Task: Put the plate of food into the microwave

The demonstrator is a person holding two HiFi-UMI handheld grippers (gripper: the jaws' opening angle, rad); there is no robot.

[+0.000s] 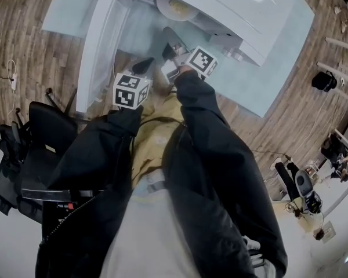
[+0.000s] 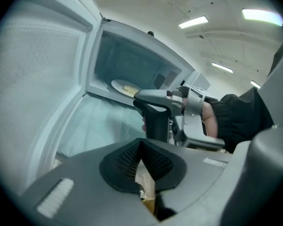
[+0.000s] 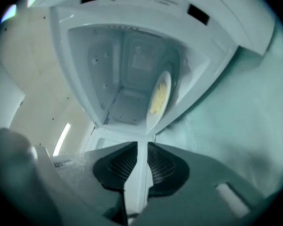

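Note:
The white microwave (image 1: 232, 7) stands on a pale glass table (image 1: 278, 62) with its door (image 1: 98, 45) swung wide to the left. A white plate of yellowish food (image 1: 175, 7) lies inside the cavity, near its front; the same plate (image 2: 126, 87) shows in the left gripper view. In the right gripper view the plate (image 3: 158, 98) appears edge-on, just beyond my right gripper (image 3: 144, 147). That gripper's jaws stand slightly apart, open, with no pad on the plate. My left gripper (image 2: 140, 147) hangs lower and further back, shut and empty.
A black office chair (image 1: 46, 138) stands at my left by the table's corner. A cable (image 1: 11, 77) hangs at the far left. Bags and small devices (image 1: 304, 190) lie on the wooden floor to my right.

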